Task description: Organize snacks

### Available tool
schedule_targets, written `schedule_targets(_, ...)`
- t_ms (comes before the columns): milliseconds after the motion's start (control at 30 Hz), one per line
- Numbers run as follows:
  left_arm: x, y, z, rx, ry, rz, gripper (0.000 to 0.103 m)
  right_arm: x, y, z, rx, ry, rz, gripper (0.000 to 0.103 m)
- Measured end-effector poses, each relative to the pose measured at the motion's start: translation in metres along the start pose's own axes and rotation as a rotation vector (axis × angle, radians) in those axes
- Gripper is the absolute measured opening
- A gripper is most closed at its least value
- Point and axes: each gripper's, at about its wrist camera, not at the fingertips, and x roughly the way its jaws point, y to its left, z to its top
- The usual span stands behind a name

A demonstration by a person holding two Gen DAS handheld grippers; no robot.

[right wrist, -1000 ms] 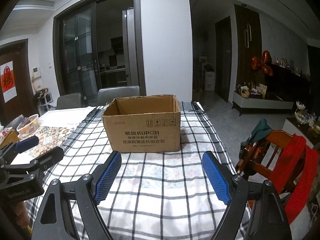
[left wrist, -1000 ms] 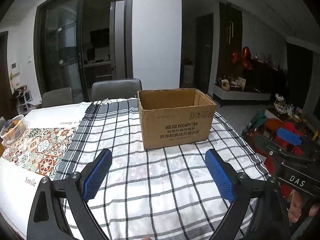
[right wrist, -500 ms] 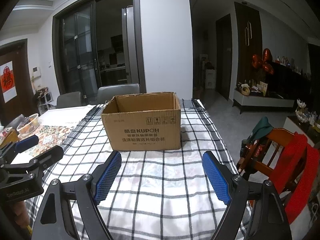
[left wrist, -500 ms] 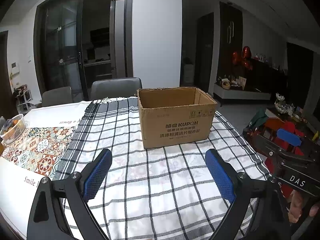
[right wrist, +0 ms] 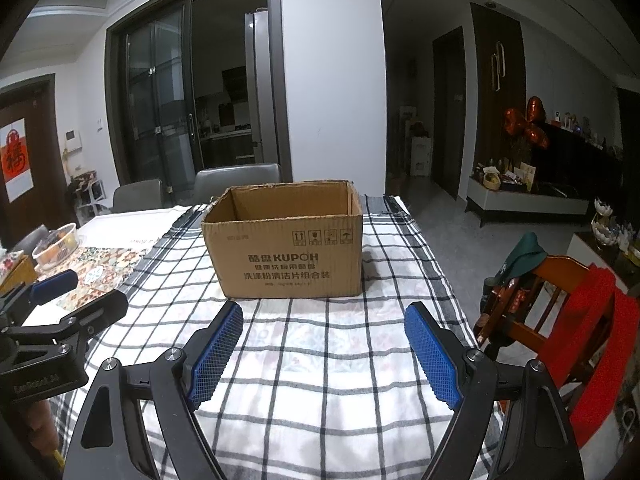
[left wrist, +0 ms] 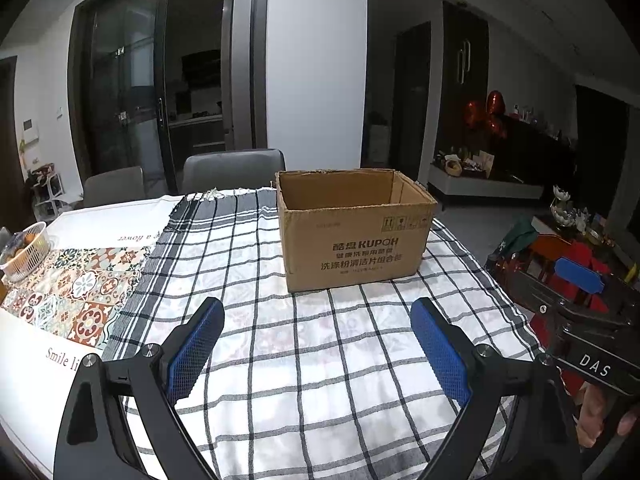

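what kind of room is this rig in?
Most likely a home dining area: a dining table under a checked tablecloth with grey chairs behind it, glass sliding doors onto what looks like a kitchen, and a sideboard with ornaments.

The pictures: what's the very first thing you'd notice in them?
An open brown cardboard box stands in the middle of the black-and-white checked tablecloth, and no snacks show anywhere. In front of it, the right gripper with blue pads hangs open and empty, as does the left gripper. Off to the right stands a wooden chair draped in red cloth.
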Motion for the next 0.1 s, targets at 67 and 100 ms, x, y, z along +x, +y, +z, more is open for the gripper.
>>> schedule_targets(67,-0.0005,-0.0005,0.0000,0.002,-0.002,-0.001,0.095,0.0001,0.0002,0.0003,0.001,0.001,0.003,0.084)
schedule_targets(100,-0.0004,-0.0005,0.0005,0.002,-0.003,0.000,0.095,0.0006,0.0001,-0.0005,0.001,0.003,0.003,0.084)
